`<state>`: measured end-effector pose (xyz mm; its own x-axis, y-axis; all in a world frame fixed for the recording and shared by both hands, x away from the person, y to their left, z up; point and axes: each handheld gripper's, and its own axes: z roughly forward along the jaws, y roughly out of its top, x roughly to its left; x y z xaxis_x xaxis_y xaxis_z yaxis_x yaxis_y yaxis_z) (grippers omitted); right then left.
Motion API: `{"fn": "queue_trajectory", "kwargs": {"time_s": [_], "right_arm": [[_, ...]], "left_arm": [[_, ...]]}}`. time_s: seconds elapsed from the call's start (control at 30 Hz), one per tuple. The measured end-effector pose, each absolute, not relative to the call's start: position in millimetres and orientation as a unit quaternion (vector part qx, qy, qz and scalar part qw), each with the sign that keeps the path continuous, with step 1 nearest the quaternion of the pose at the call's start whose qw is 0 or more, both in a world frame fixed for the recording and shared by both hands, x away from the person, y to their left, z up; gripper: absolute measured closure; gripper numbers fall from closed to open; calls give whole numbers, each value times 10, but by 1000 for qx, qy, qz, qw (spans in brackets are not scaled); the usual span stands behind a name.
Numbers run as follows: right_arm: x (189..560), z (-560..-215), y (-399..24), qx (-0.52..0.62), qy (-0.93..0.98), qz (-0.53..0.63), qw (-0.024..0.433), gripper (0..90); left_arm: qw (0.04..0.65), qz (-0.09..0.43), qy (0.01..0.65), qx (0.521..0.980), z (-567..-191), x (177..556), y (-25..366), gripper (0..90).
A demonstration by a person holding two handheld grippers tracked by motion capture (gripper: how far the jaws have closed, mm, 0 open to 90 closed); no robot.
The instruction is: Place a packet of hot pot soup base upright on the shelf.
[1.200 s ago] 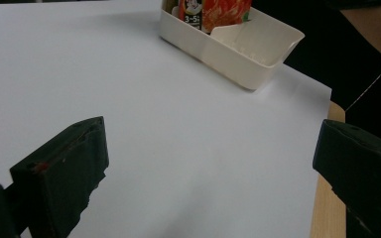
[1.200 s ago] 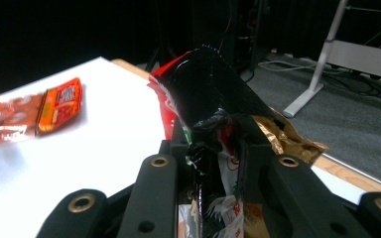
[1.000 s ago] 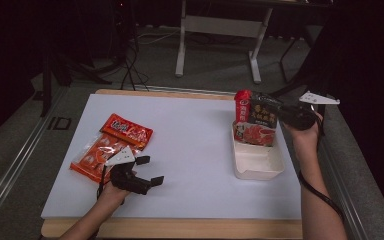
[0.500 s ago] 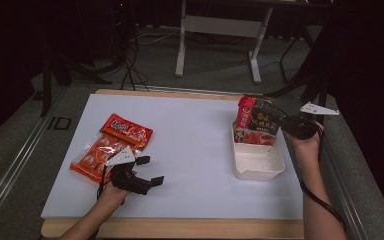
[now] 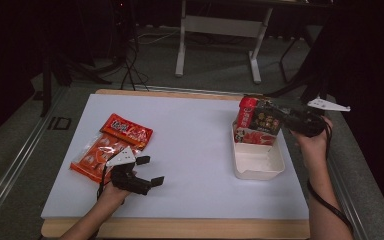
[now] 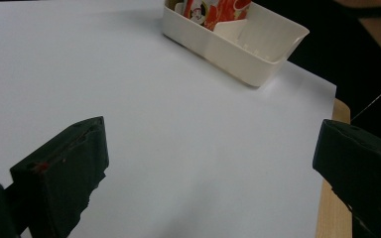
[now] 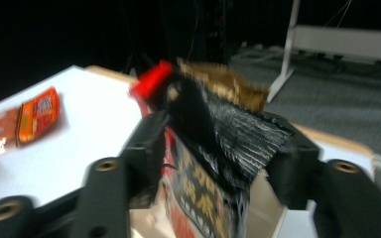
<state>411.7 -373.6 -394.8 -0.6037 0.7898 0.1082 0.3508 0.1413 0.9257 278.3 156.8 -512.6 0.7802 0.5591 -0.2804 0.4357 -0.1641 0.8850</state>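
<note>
Down at the near edge of the surface [image 5: 195, 150], my left hand-held gripper [image 5: 147, 172] sits wide open, holding nothing, with two orange snack bags [image 5: 112, 147] just beside it, not yet packed. Further out, my right hand-held gripper [image 5: 280, 117] has just been opening, dark packet [image 5: 262, 120] between its jaws, standing in the white bin [image 5: 260, 162].

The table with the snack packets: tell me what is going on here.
A person is packing snack packets into a white bin. The right gripper is at a dark packet standing in the bin's far end; its jaws have just been opening, with the packet between them. The left gripper rests open on the white table, beside two orange packets not yet packed.
</note>
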Motion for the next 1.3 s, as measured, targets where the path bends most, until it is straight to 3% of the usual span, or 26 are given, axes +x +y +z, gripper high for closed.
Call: {"fn": "queue_trajectory", "kwargs": {"time_s": [0.23,0.53,0.97,1.3], "right_arm": [[3932,-3656,-3652,377,713,544,232,355],[3625,-3568,-3410,364,702,574,212,151],[3136,-3994,-3119,330,721,593,139,138],[2942,-4178,-2944,301,746,579,132,148]], "left_arm": [[557,58,324,762,-5123,2786,1572,12],[555,66,317,766,-5119,2789,1576,12],[555,61,318,767,-5107,2799,1603,16],[531,30,319,784,-4999,2839,1675,16]]}}
